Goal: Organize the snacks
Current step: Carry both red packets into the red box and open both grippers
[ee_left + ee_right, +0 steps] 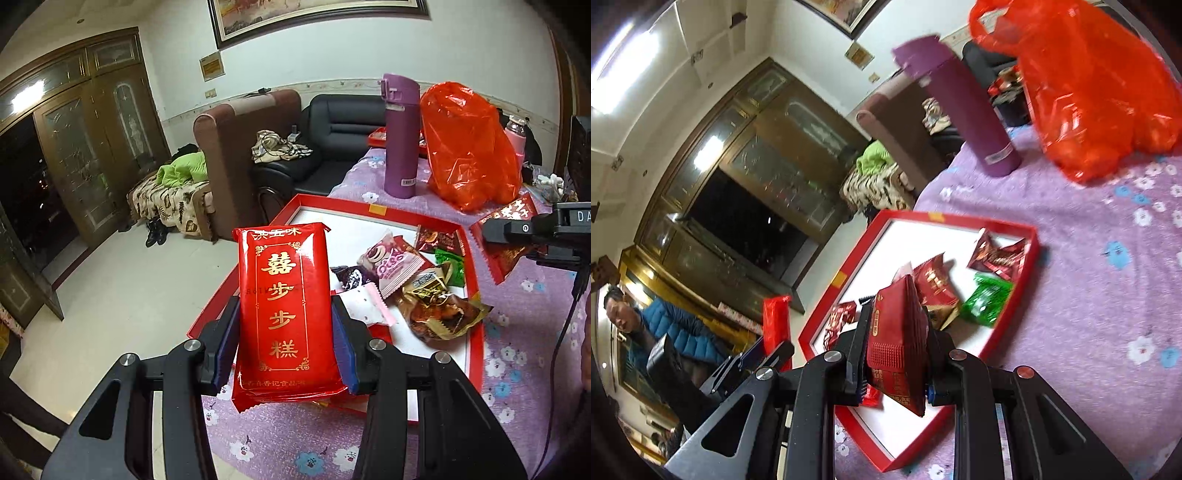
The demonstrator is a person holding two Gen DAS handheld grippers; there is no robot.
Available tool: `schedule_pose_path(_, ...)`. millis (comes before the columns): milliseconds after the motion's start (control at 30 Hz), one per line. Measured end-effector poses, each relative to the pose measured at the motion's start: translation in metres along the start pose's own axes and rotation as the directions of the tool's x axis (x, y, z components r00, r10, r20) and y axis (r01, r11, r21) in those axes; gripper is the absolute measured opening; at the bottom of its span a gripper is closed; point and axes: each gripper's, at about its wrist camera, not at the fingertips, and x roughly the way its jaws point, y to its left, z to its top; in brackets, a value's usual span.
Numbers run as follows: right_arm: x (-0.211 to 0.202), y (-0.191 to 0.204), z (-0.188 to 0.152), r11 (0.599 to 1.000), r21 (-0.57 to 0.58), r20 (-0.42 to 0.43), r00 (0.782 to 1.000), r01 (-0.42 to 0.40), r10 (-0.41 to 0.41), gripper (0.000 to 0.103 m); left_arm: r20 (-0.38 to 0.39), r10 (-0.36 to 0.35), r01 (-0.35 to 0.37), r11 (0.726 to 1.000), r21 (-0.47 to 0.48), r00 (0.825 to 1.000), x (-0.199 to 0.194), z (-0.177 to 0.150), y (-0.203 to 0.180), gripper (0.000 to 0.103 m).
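My left gripper (284,325) is shut on a bright red cake packet with gold characters (286,306), held upright above the near left corner of the red-rimmed white tray (325,201). Several wrapped snacks (399,266) lie in the tray. My right gripper (895,343) is shut on a dark red snack packet (899,343), held above the tray (1008,225), where red packets (997,256) and a green packet (986,301) lie. The left gripper with its red packet (775,325) shows at the left of the right wrist view. The right gripper's body (539,229) shows at the right of the left wrist view.
A purple flask (400,136) and an orange plastic bag (469,147) stand behind the tray on the purple flowered tablecloth (517,314). A pink bottle (515,138) is at the far right. The table's left edge drops to the floor; sofas stand beyond.
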Motion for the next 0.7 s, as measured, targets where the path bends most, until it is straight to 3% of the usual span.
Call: schedule_pose_path(700,0.05,0.045,-0.006,0.998,-0.057,-0.055,0.998,-0.042,0.039,0.021,0.034,0.058,-0.059,0.998,0.017,0.998,0.017,0.015,0.005,0.045)
